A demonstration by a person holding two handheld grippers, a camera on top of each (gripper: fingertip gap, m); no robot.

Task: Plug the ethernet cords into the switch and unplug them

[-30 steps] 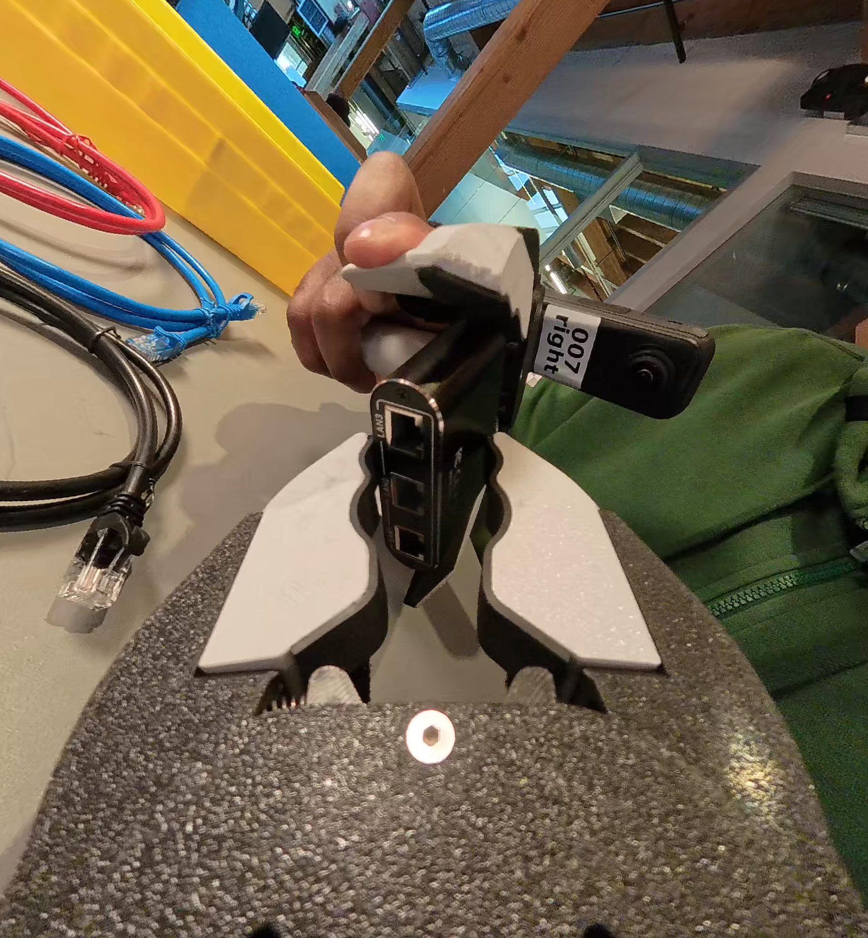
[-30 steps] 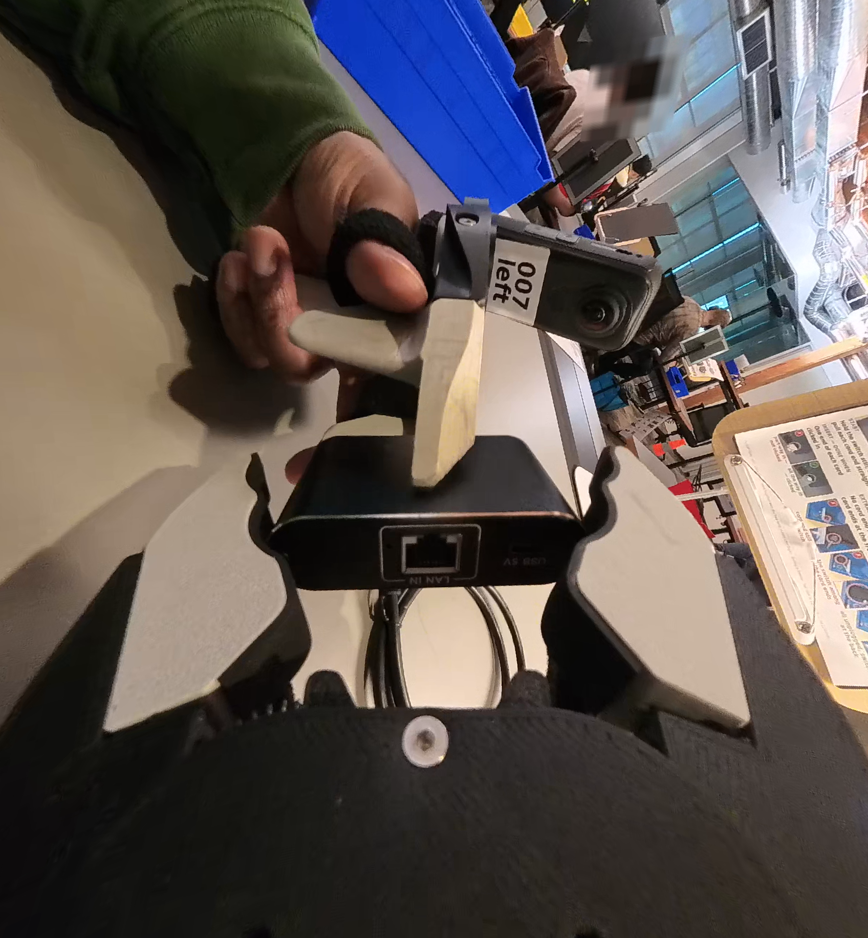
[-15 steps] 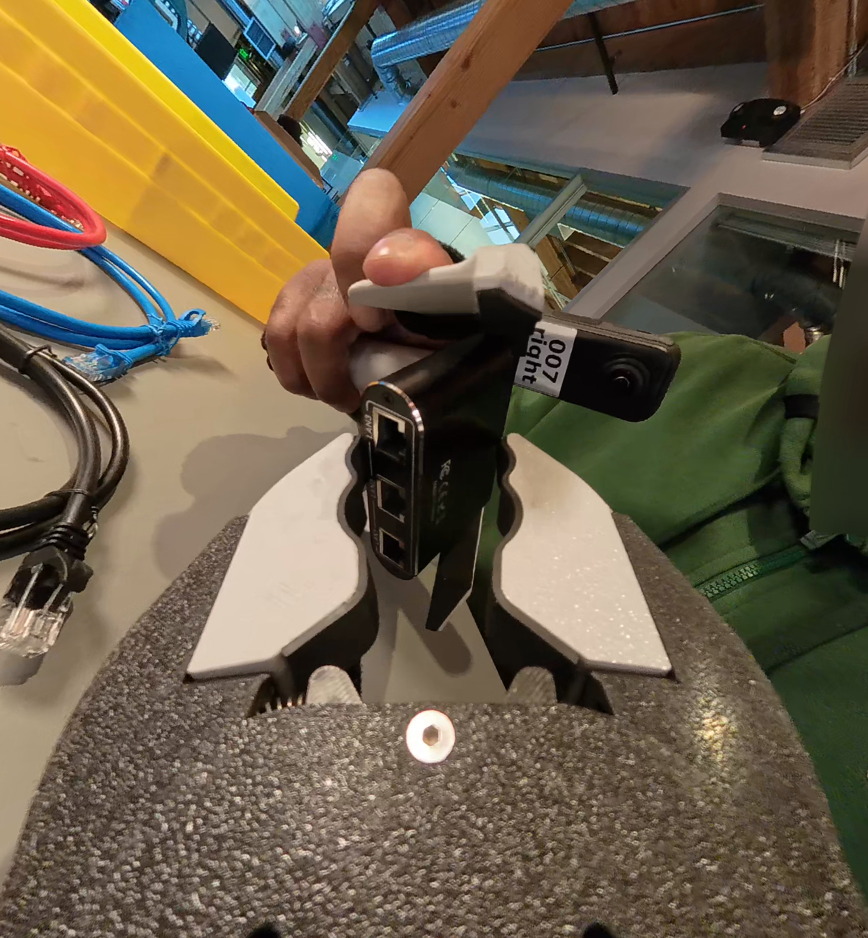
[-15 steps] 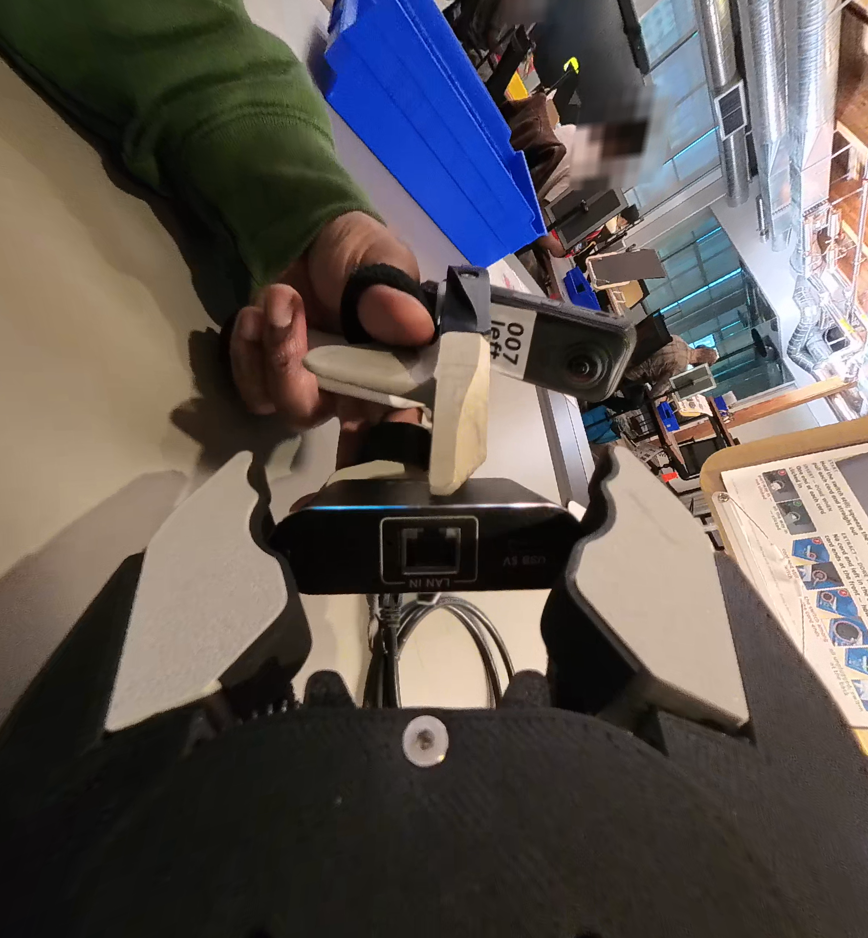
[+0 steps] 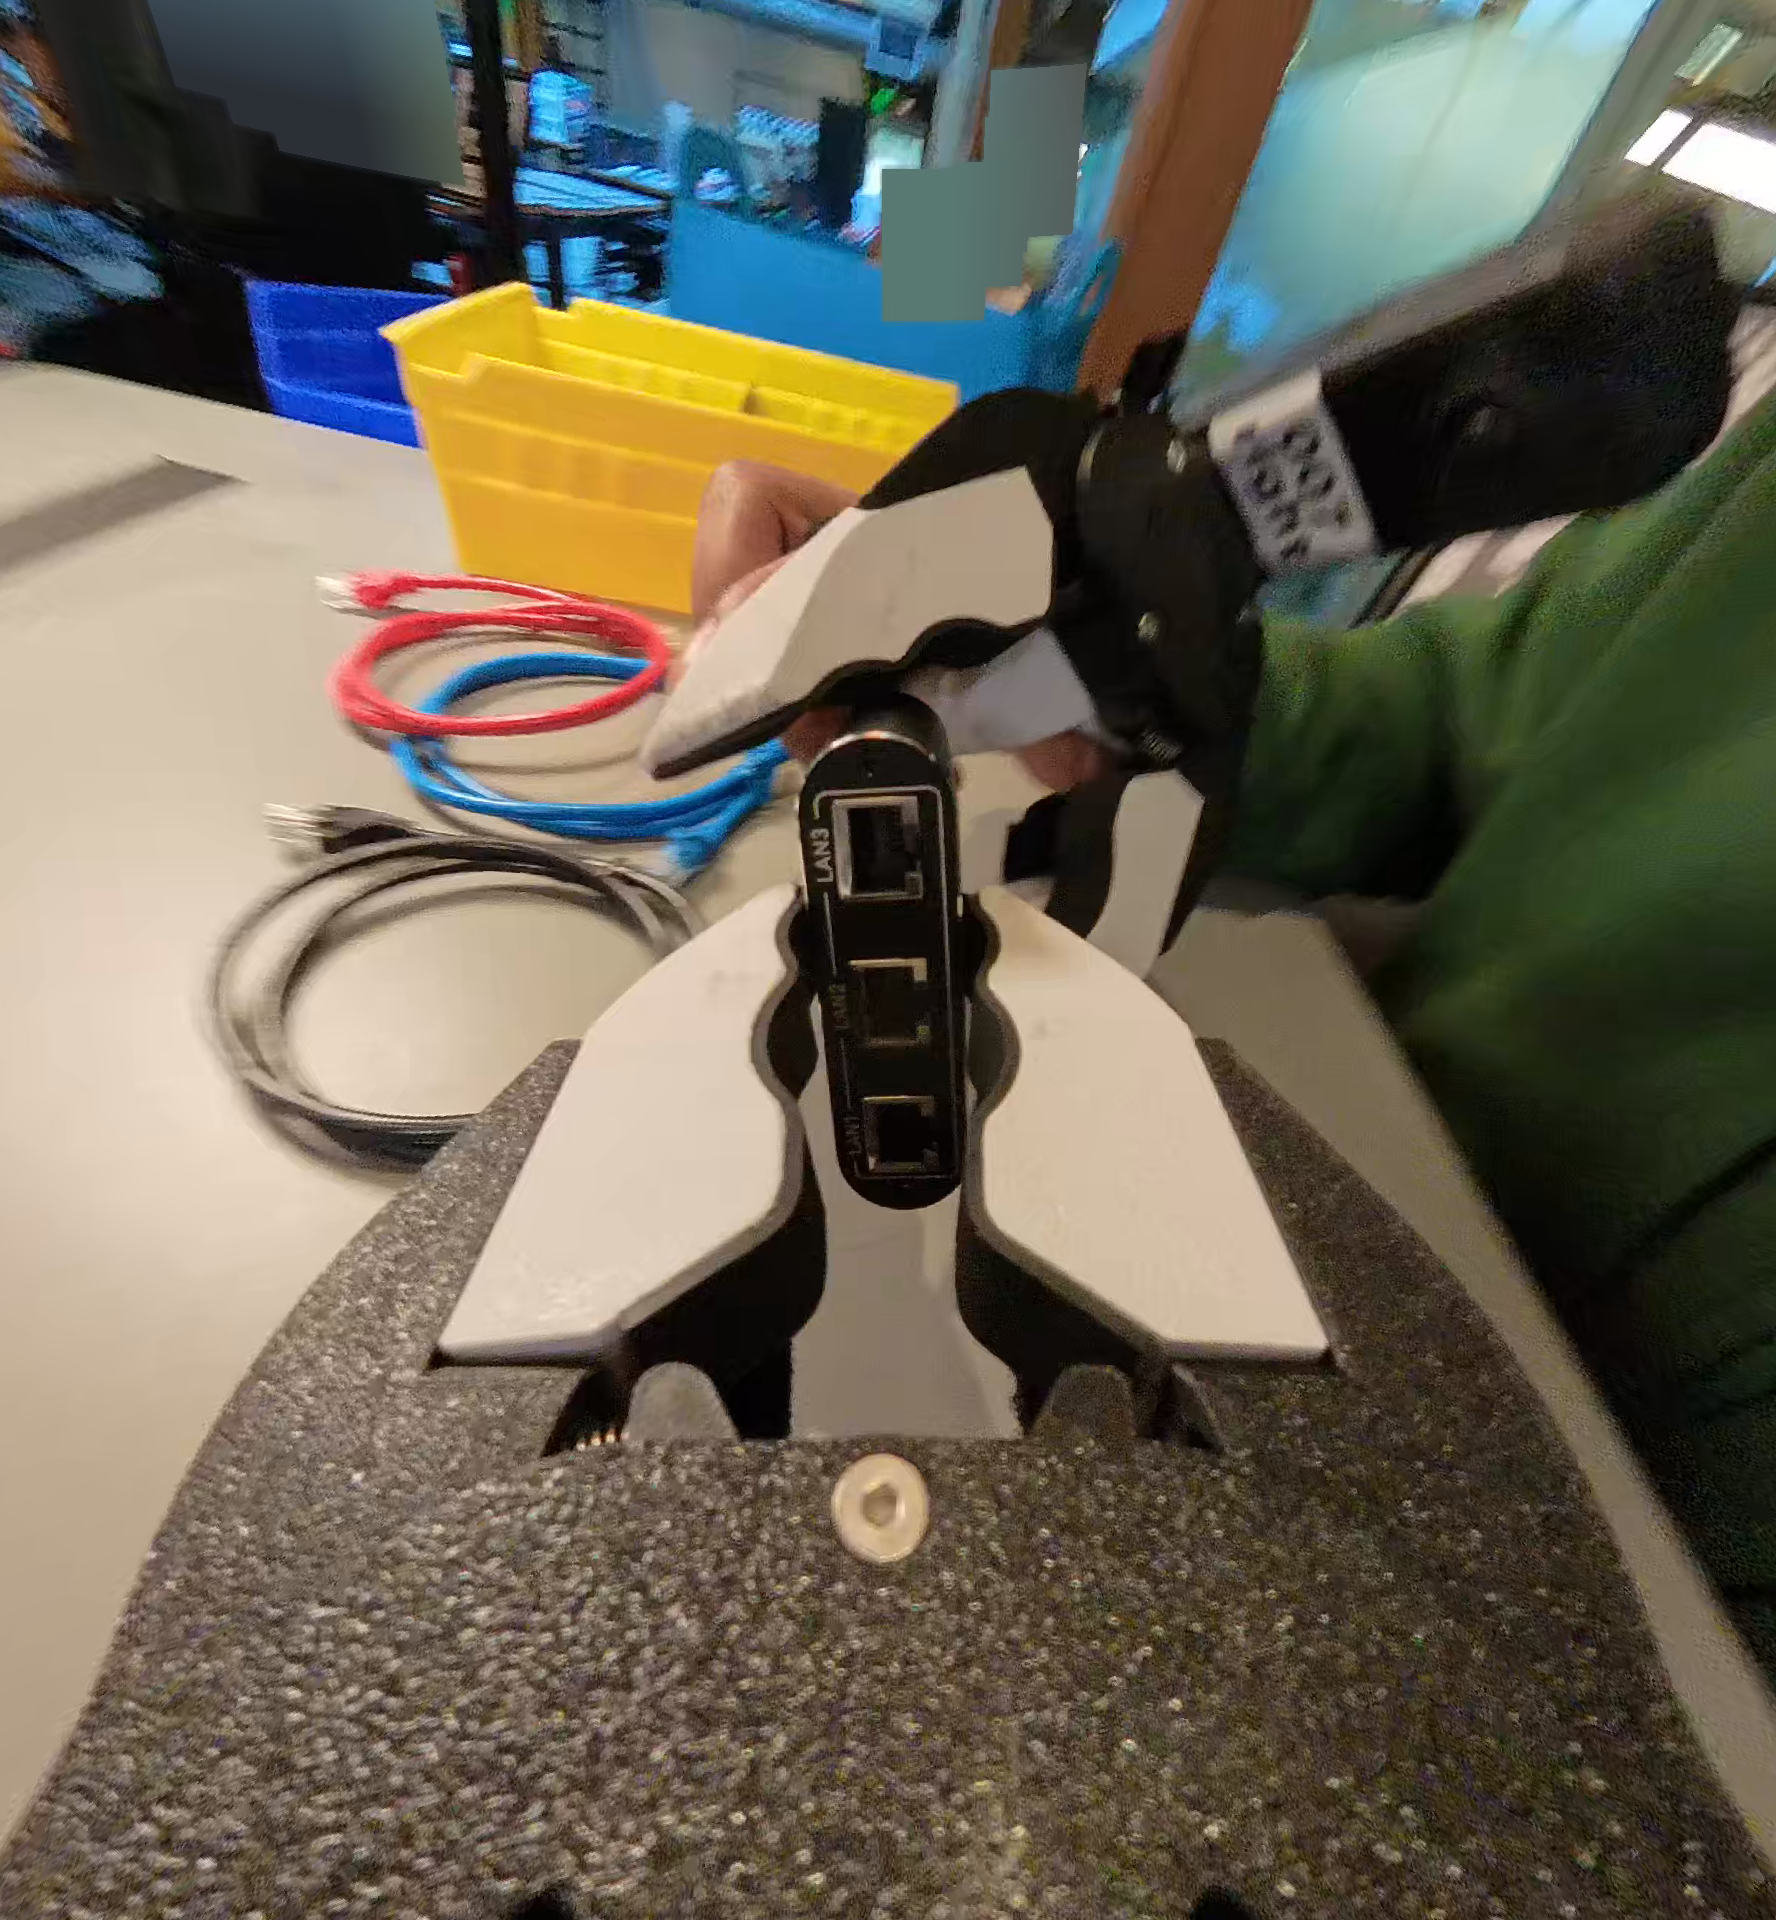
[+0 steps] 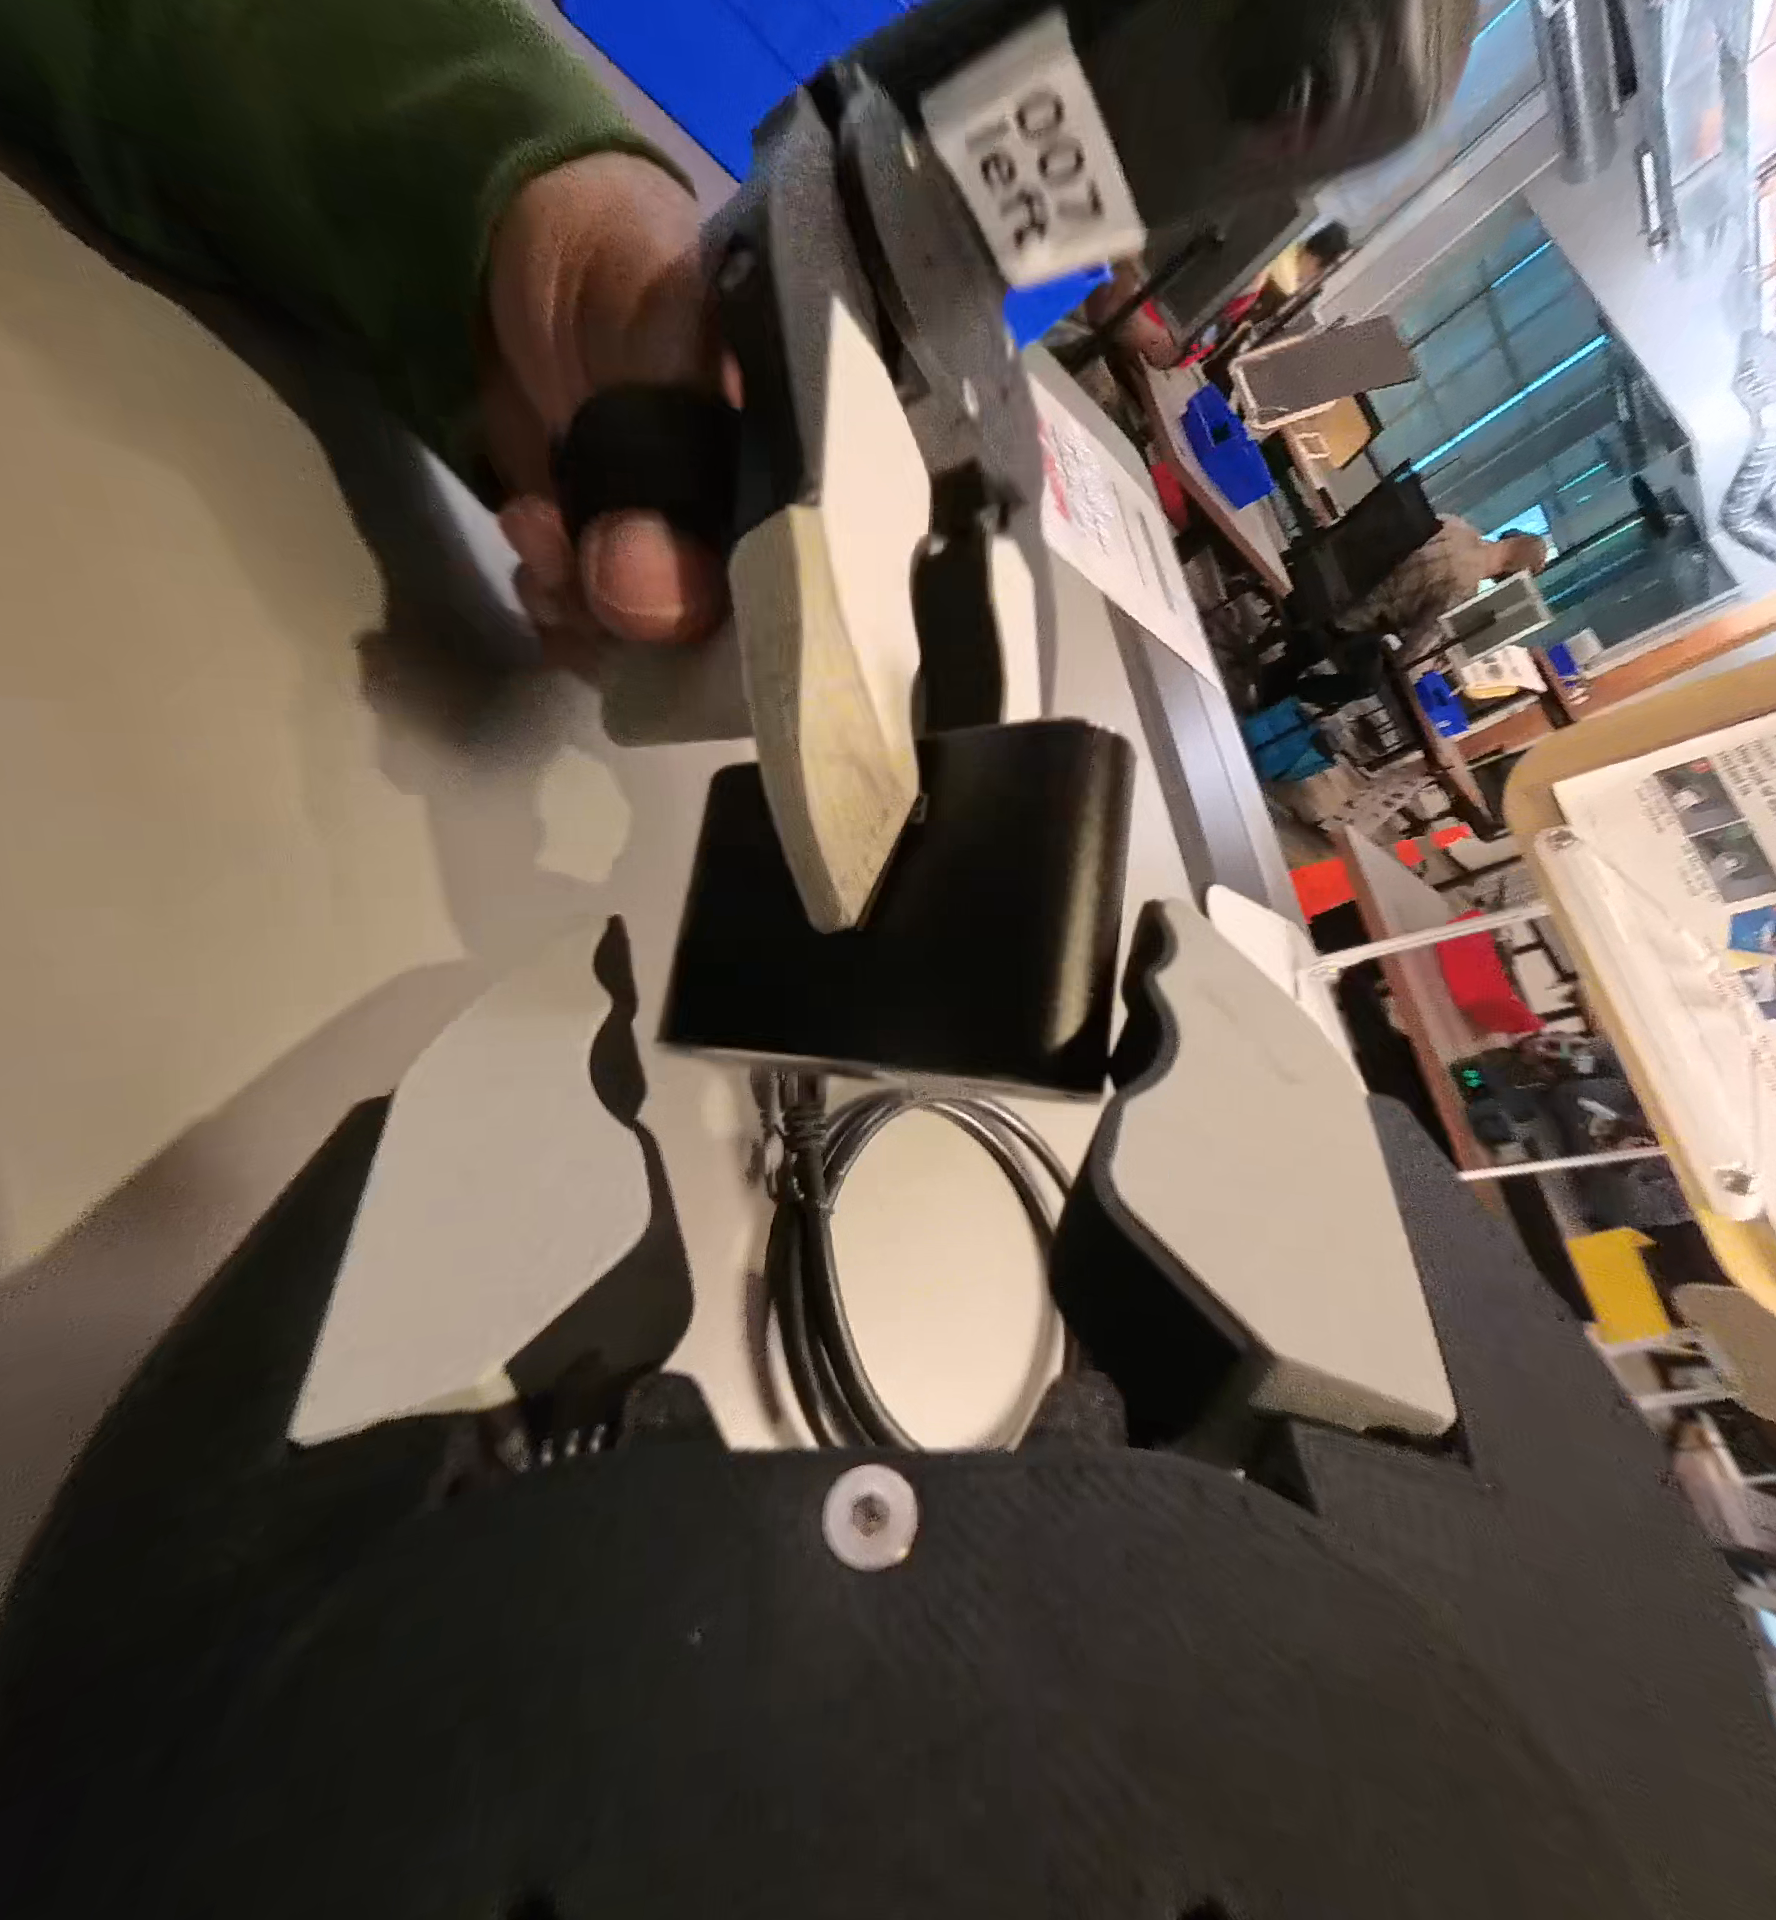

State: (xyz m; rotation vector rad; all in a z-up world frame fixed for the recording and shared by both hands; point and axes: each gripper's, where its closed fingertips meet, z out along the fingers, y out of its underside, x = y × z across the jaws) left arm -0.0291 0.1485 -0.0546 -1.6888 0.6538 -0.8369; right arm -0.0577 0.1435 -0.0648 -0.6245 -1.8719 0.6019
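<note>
Switch [image 5: 889,997] is clamped in left gripper [image 5: 884,1023], now swung toward the cords; right gripper [image 6: 879,1023], loosened, straddles it. Ports are empty; plugging is pending.

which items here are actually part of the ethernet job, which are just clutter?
Job:
- switch, held in the left claw
- right claw
- red cord
- blue cord
- black cord

Lying about:
- yellow bin
- blue bin
- instruction sheet
</note>
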